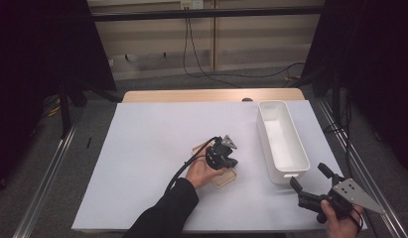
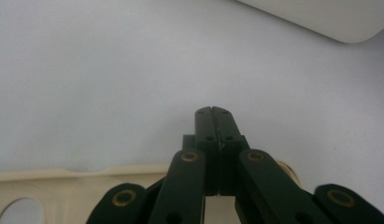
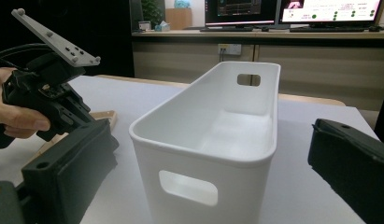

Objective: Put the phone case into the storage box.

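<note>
Left of the long white plastic bin (image 1: 282,141), well apart from it, sits a flat, pale beige tray-like piece with a cut-out hole (image 1: 224,178), lying on the white table sheet (image 1: 142,148). My left gripper (image 1: 230,159) hovers right over it, jaws pressed together with nothing between them; the left gripper view confirms the tips meet above the sheet, with the beige piece's rim below and behind them. My right gripper (image 1: 306,180) waits off the bin's near end, jaws spread wide and empty.

Risk as I judge it: coming down with the jaws together, I would only push the thin piece, skidding it across the smooth sheet toward the bin. Opening late could also flip its edge.

Orientation: the hand covers much of it, so I hedge, but its long axis seems to run diagonally, far end pointing up and away from the bin. The bin's own long axis runs near-to-far.
</note>
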Available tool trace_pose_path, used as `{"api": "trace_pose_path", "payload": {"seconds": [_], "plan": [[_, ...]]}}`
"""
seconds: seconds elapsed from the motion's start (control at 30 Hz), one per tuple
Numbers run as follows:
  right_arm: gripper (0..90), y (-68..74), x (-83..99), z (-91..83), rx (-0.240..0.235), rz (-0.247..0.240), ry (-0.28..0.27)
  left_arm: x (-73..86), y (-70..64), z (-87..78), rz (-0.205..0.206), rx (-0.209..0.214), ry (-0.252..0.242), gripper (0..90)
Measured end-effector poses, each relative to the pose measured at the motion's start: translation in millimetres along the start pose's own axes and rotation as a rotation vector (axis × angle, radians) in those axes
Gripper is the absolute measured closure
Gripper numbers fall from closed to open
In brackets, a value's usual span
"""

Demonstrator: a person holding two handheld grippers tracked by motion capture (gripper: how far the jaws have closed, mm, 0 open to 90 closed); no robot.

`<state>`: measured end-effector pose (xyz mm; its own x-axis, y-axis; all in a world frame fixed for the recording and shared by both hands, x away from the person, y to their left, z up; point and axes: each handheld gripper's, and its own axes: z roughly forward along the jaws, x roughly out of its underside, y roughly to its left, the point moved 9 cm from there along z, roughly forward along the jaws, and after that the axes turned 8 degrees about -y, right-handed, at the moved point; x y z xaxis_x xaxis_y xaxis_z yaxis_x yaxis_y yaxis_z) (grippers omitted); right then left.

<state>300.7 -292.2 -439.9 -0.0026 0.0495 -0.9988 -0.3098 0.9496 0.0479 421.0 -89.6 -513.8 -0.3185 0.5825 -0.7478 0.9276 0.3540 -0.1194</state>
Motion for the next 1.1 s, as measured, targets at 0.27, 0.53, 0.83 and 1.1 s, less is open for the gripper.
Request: {"api": "trace_pose_path", "payload": {"seconds": [0.27, 0.53, 0.83, 1.1], "plan": [[0.0, 0.0, 0.3, 0.1, -0.001, -0.001, 0.001, 2.5, -1.0, -3.0, 0.006, -0.001, 0.013, 90.0], [0.0, -0.1, 0.2, 0.1, -0.001, -0.001, 0.001, 5.7, -1.0, -7.2, 0.002, 0.006, 0.027, 90.0], [0.0, 0.0, 0.8, 0.2, -0.004, -0.006, 0.005, 11.2, -1.5, -13.9, -0.019, 0.007, 0.03, 90.0], [0.0, 0.4, 1.3, 0.4, -0.006, -0.001, 0.008, 16.0, -1.9, -19.8, -0.027, 0.012, 0.033, 90.0]]}}
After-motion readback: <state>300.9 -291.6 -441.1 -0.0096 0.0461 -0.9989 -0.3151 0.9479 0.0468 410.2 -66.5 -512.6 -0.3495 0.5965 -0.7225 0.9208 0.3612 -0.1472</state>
